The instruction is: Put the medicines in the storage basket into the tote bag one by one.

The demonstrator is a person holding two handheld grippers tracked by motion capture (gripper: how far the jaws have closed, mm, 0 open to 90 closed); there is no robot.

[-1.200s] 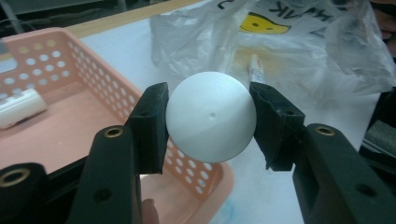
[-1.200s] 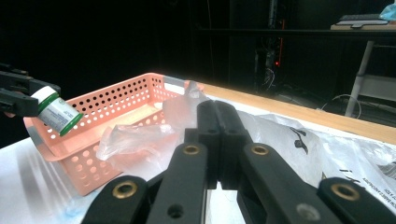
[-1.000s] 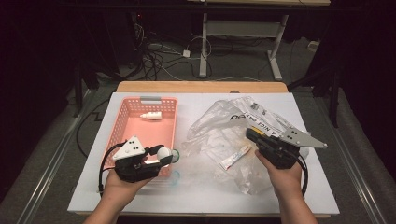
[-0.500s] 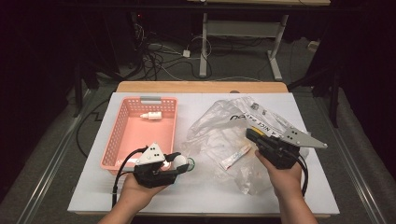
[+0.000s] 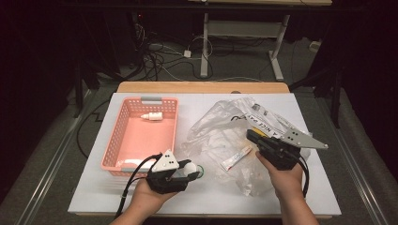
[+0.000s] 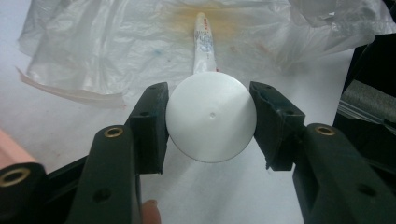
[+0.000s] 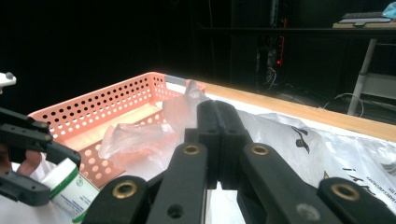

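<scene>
My left gripper [image 5: 191, 171] lies low over the white table, just off the pink basket's [image 5: 116, 137] front right corner. It is shut on a white bottle with a green label [image 5: 189, 168]. In the left gripper view the bottle's round white end [image 6: 211, 122] sits pressed between both pads. My right gripper [image 5: 252, 136] is at the right over the crumpled clear plastic bag [image 5: 218, 126]. Its jaws are together, pinching a fold of the bag [image 7: 191, 93]. A thin white tube [image 5: 237, 157] lies inside the bag, ahead of the bottle [image 6: 204, 46].
A small white dropper bottle [image 5: 152, 116] lies at the far end of the basket. The white table [image 5: 141, 197] ends in a wooden strip [image 5: 202, 87] at the back. Cables and desk legs stand on the dark floor beyond.
My left gripper has carried the bottle from over the basket's front edge to the right and down toward the table beside the bag. The right gripper has stayed still.
</scene>
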